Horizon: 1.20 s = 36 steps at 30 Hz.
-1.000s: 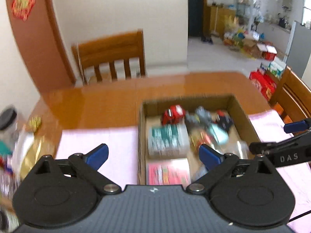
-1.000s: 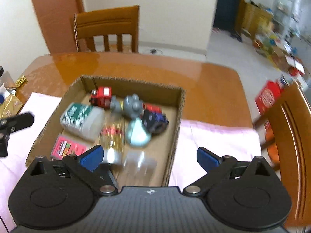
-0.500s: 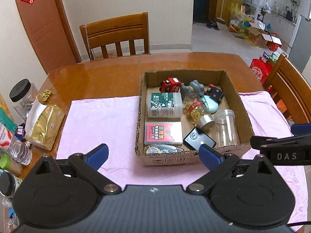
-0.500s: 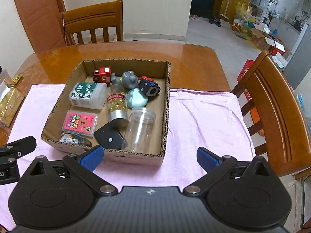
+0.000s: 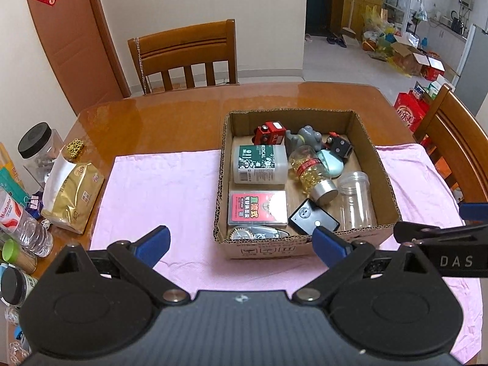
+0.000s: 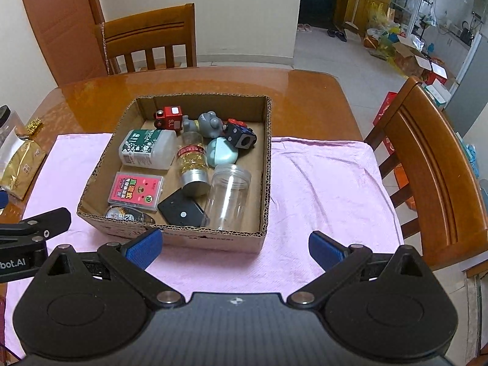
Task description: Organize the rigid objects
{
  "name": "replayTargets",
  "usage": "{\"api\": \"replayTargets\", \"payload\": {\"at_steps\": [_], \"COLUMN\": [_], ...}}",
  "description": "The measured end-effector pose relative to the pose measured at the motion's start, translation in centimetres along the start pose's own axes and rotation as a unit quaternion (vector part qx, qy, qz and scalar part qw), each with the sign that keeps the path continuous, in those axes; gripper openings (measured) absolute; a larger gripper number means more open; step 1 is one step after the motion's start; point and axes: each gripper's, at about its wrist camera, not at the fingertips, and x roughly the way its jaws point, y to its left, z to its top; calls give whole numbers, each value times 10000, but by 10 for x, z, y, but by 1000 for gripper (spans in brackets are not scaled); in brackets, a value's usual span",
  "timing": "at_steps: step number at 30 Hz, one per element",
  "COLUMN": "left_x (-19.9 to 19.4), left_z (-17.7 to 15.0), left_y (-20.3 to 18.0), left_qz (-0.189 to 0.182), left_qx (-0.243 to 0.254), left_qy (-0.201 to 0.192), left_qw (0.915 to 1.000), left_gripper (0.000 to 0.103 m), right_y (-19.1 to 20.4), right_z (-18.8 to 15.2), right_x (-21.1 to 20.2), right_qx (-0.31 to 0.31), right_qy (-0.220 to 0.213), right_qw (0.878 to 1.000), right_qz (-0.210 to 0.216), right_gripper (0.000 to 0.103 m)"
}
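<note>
An open cardboard box [image 5: 385, 173] [image 6: 266, 164] stands on a pink cloth [image 5: 158, 189] [image 6: 323, 183]. Inside lie a white and green bottle [image 5: 259, 163] [image 6: 148, 149], a red toy truck [image 5: 270, 131] [image 6: 168, 117], a grey figure [image 6: 207, 124], a capsule bottle [image 5: 309, 170] [image 6: 192, 164], a clear jar [image 5: 357, 200] [image 6: 227, 196], a pink card case [image 5: 258, 207] [image 6: 138, 190] and a black device [image 5: 313, 221] [image 6: 181, 210]. My left gripper [image 5: 241, 244] hangs open before the box's near wall. My right gripper [image 6: 235, 248] is open too, nearer the box's right corner. Both are empty.
A wooden table [image 5: 170, 122] carries the cloth. Jars, bottles and a gold pouch [image 5: 71, 192] crowd its left edge. One wooden chair [image 5: 186, 55] stands behind the table, another [image 6: 427, 164] at the right. Boxes litter the far floor.
Both grippers have pulled back and risen from over the box, so the whole box now shows. Between half a second ago and now little moves. Both stay open.
</note>
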Motion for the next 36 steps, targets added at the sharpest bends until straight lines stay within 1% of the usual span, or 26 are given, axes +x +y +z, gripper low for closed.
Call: {"api": "replayTargets", "payload": {"at_steps": [36], "left_x": [-4], "left_z": [2], "left_y": [0], "left_qz": [53], "left_qx": [-15], "left_qy": [-8], "left_qw": [10000], "left_gripper": [99], "right_y": [-1], "right_z": [1], "right_x": [-8], "right_qx": [-10], "right_qy": [-120], "right_qw": [9999], "right_qz": [82], "right_gripper": [103]}}
